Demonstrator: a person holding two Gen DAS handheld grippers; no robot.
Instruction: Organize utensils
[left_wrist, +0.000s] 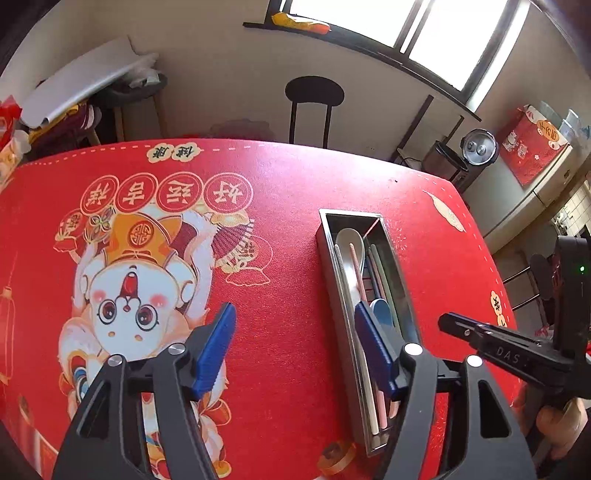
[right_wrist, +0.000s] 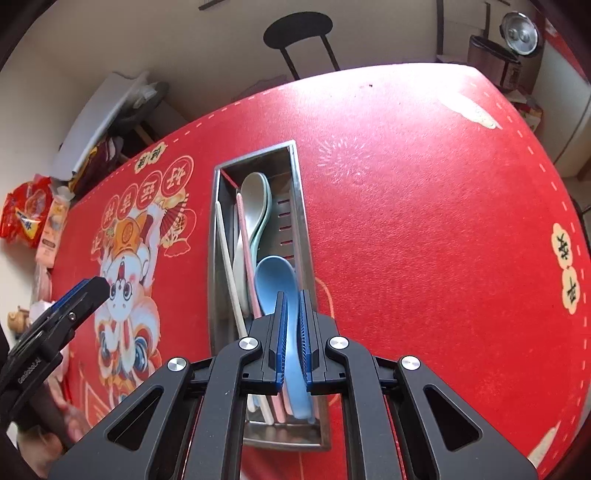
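Right gripper (right_wrist: 291, 317) clamped on the blue spoon's (right_wrist: 275, 280) handle above the steel tray (right_wrist: 301, 206); left gripper (left_wrist: 295, 332) apart, empty; lower the spoon level before releasing beside the chopsticks (right_wrist: 243, 236).

Left gripper (left_wrist: 295, 347): my jaws stand wide apart, empty, angled downward.
Right gripper (right_wrist: 292, 332): my jaws nearly closed, angled steeply downward.

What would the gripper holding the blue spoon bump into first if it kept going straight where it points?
Probably the metal tray. The right gripper, shut on the blue spoon, points down into it, so the spoon would likely meet the tray's floor or the pale spoons lying there. Depth is hard to judge.
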